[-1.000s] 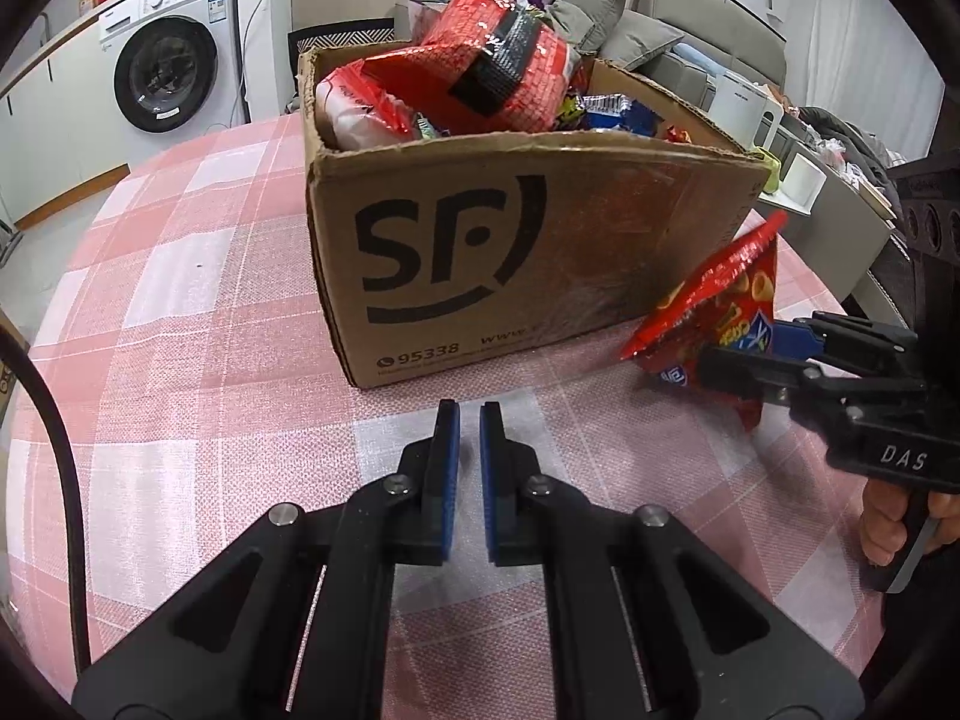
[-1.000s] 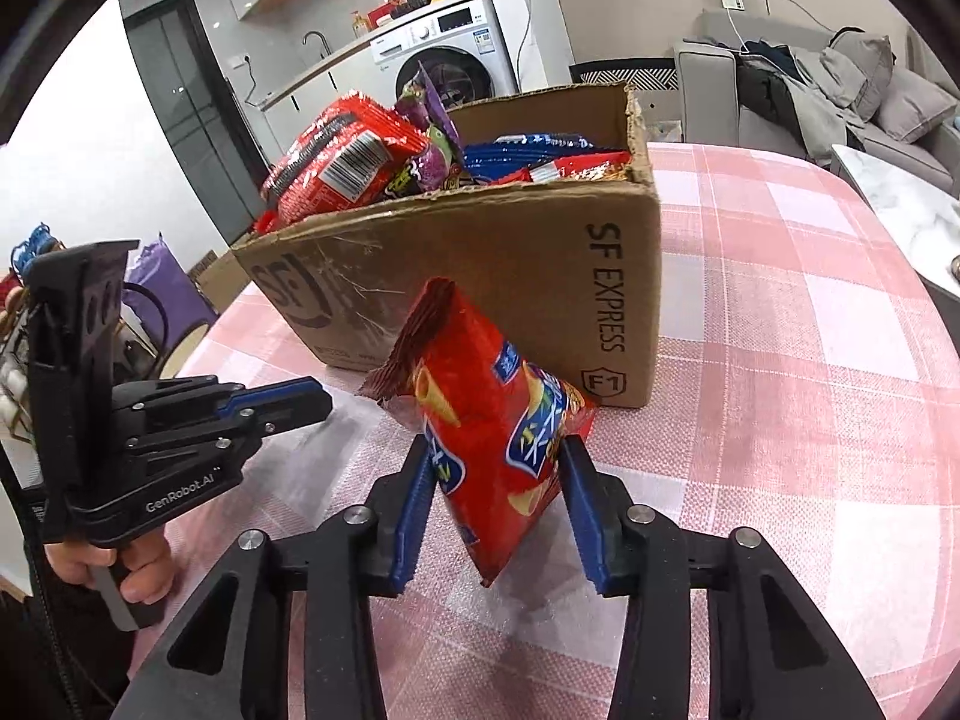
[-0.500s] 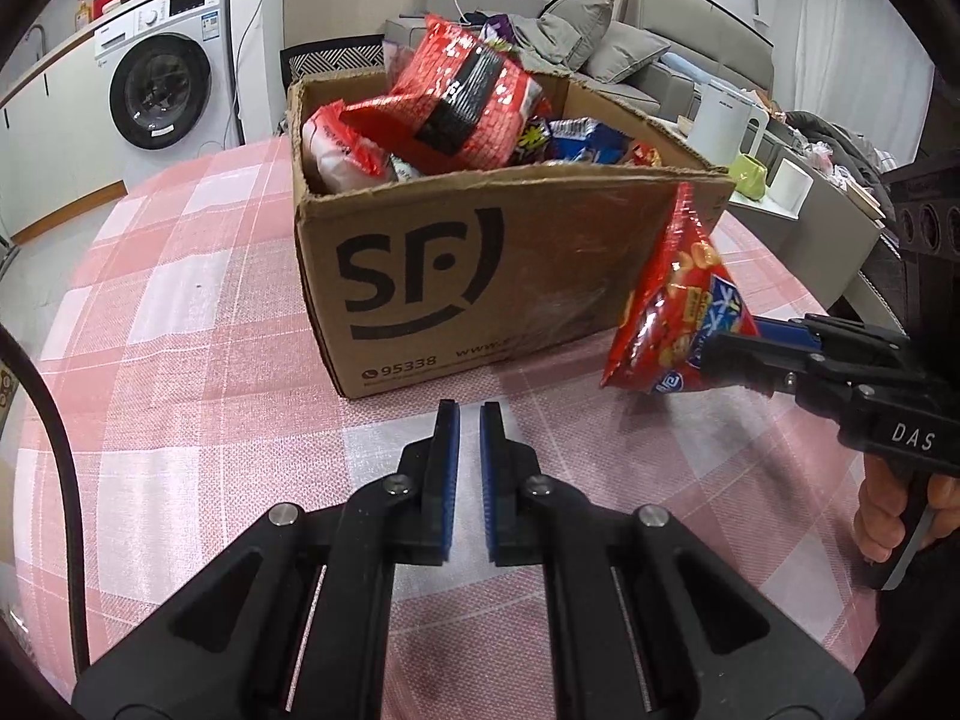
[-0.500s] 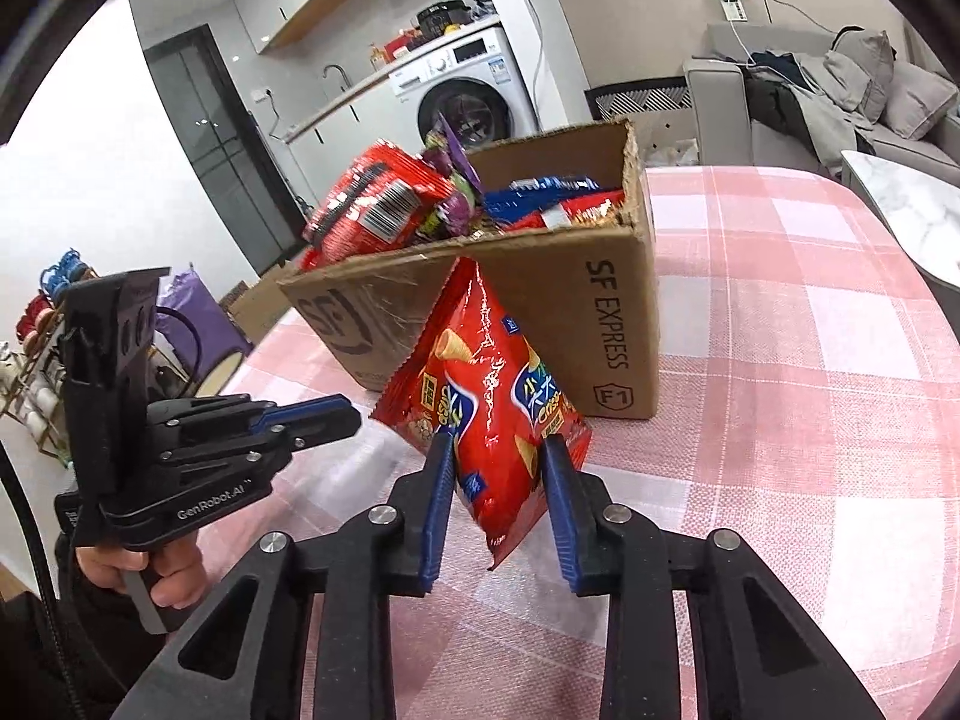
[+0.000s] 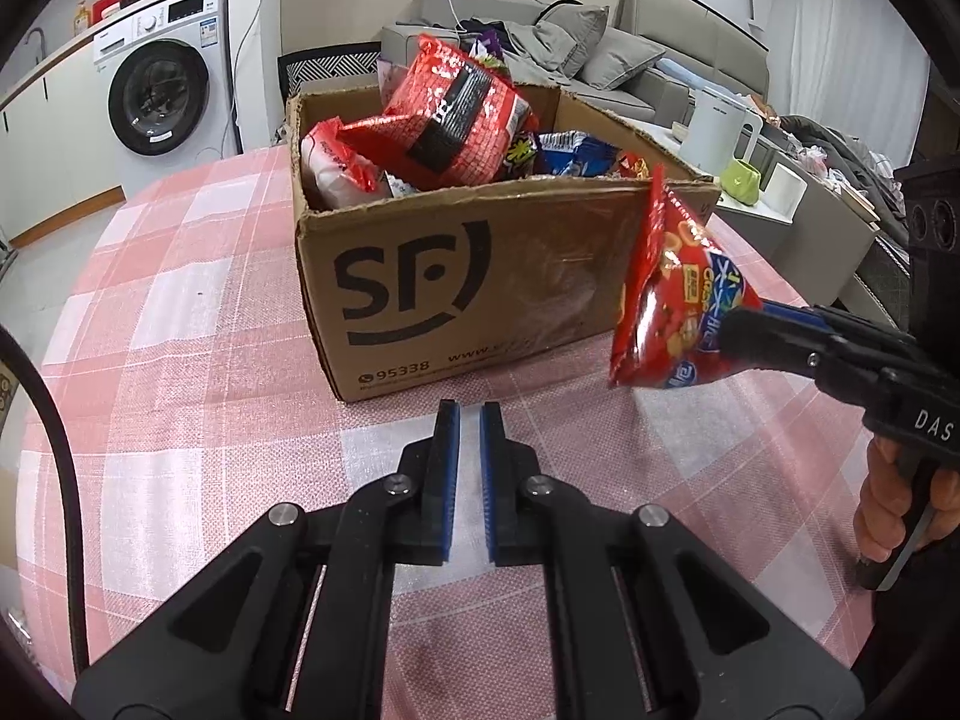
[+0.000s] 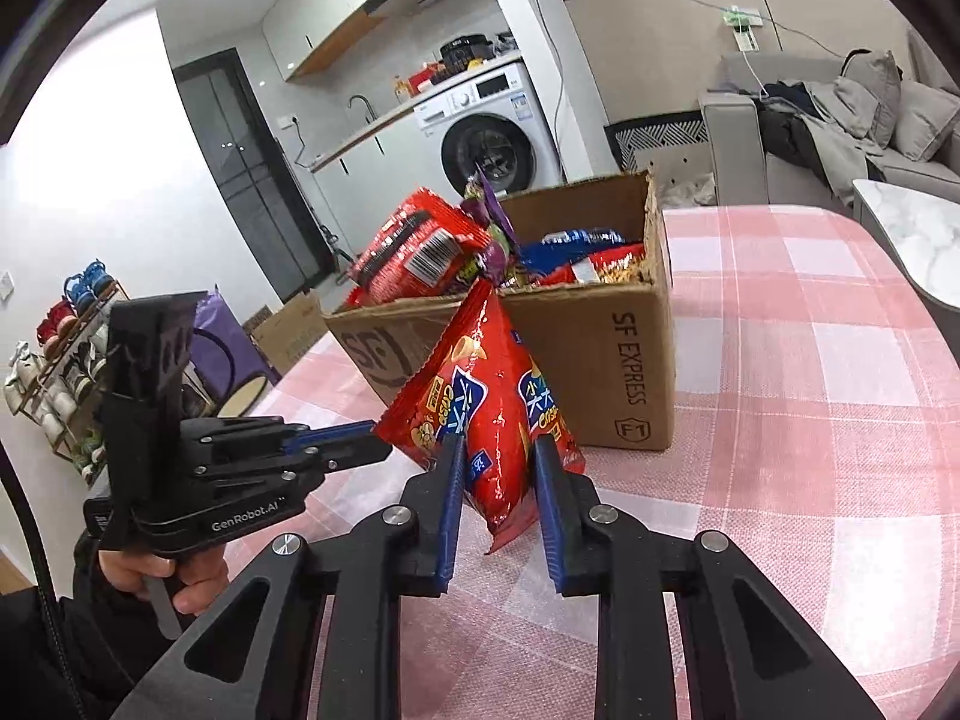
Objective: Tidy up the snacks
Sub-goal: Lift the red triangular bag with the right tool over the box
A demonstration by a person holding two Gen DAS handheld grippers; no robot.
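A right gripper (image 6: 498,468), held by a person, is grasping a red crisp bag (image 6: 486,396) by its lower half. Its blue pads are pressing in on both sides of the bag, having just been closing on it. The bag is hanging clear of the pink checked tablecloth (image 6: 810,360), standing nearly upright with its crimped top just in front of the near wall of an open SF Express cardboard box (image 6: 606,360). The box is sitting near the middle of the table and is already heaped with snack packets (image 5: 450,114).

To do this step well, the bag is probably best lifted until its bottom edge clears the box rim, then carried over the emptier right-hand part of the box, with the squeeze kept gentle so the crisps are not crushed.

The right gripper is pointing slightly downward toward the box. The left gripper (image 5: 470,420) is clenched and empty, tilting more steeply down over the table's near edge, with a hand (image 6: 156,576) wrapping its handle.
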